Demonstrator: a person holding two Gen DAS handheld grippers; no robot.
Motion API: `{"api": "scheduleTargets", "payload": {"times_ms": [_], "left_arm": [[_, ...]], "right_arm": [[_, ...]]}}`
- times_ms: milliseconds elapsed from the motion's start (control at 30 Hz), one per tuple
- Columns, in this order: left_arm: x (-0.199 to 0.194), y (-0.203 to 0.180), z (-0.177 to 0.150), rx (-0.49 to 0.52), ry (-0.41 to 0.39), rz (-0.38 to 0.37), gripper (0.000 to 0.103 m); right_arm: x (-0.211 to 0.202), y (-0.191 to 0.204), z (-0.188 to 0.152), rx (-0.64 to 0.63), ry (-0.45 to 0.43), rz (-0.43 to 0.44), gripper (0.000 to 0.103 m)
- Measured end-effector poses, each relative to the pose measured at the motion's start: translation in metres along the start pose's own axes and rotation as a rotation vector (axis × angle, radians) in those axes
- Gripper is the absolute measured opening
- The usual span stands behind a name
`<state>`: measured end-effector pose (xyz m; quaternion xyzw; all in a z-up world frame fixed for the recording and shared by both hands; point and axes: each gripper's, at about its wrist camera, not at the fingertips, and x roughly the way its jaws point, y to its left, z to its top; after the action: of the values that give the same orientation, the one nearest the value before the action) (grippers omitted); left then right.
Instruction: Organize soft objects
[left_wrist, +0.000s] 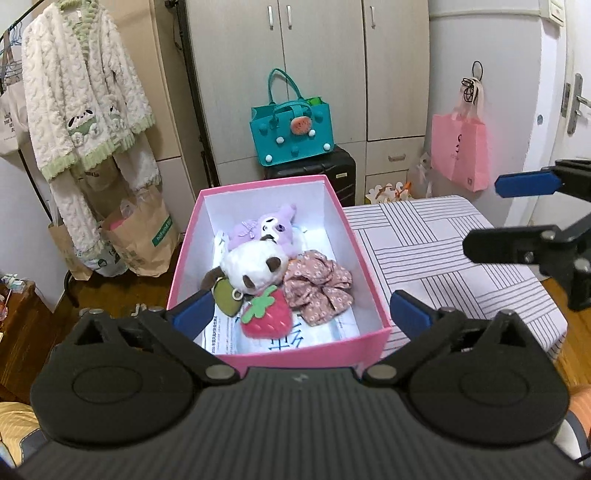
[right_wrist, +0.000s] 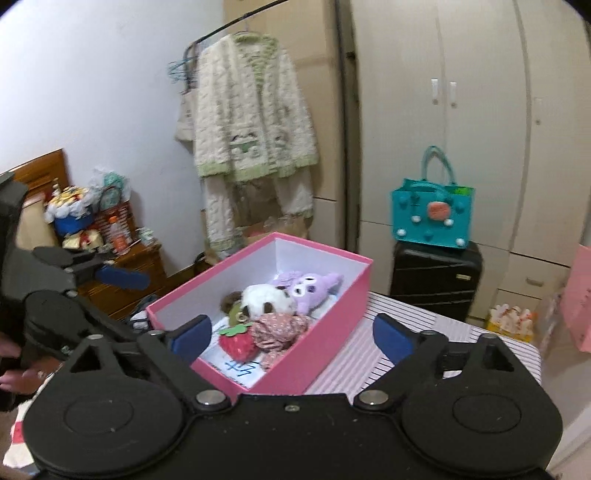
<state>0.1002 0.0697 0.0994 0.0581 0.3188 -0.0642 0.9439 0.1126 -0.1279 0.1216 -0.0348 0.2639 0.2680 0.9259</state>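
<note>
Left of the scene: a fleecy pyjama set (left_wrist: 85, 107) hangs on a rail, paper bags (left_wrist: 144, 236) on the floor beneath it. Not part of the job, as far as I can judge.

Left tool (left_wrist: 303, 314): jaws spread wide, nothing between them. It hangs over the near end of the pink box (left_wrist: 184, 258), pads level with the near rim.

Pink box sits on the striped bench (left_wrist: 443, 251), at its left edge. Inside, back to front: purple plush (left_wrist: 275, 225), white plush with brown ears (left_wrist: 251, 267), strawberry plush (left_wrist: 267, 315) nearest the front. The floral scrunchie (left_wrist: 317, 286) lies to the right of the white plush, touching the strawberry. All four rest on printed paper lining the bottom.

Bench surface to the right of the box: no soft items visible in either view.

Right tool (left_wrist: 498, 218): also spread open and empty, held above the bench to the right of the box, well clear of it. Its own camera confirms wide jaws (right_wrist: 291, 338).

Judgement: the gathering step looks finished, everything soft in reach is already in the box. Both tools appear to be backing off or waiting. The next move probably calls for either a last tidy of the pile, pressing the strawberry flatter, or finding a lid; no lid is in view. Any reach into the box needs the jaws to clear the thin cardboard rim, which would tip or slide easily.
</note>
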Motion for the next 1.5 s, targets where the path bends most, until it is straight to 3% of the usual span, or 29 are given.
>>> {"api": "scheduleTargets", "payload": {"times_ms": [100,200,400,700,867,1233,1500], "left_arm": [[-0.007,-0.005,-0.004,-0.005,-0.015,0.011,0.103],[-0.013,-0.007,-0.007,-0.021,-0.026,0.016,0.103],[-0.014,-0.017,-0.017,-0.020,-0.046,0.031,0.103],[0.008,-0.025,-0.037,-0.097,0.019,0.019,0.103],[0.011,-0.031,-0.043,-0.081,-0.001,0.045,0.103],[-0.006,-0.039,-0.062,-0.099,-0.118,0.091,0.103],[-0.004,-0.050,-0.071,-0.092,-0.121,0.047,0.103]], "right_arm": [[0.001,0.004,-0.001,-0.012,0.067,-0.083,0.102],[-0.002,0.009,-0.006,-0.049,0.090,-0.108,0.102],[-0.019,0.006,-0.023,0.003,0.048,-0.151,0.102],[-0.031,0.008,-0.052,0.064,0.021,-0.275,0.102],[-0.035,0.017,-0.064,0.071,-0.009,-0.286,0.102],[-0.041,0.022,-0.095,0.134,-0.106,-0.401,0.101],[-0.050,0.016,-0.105,0.158,-0.146,-0.462,0.102]]}}
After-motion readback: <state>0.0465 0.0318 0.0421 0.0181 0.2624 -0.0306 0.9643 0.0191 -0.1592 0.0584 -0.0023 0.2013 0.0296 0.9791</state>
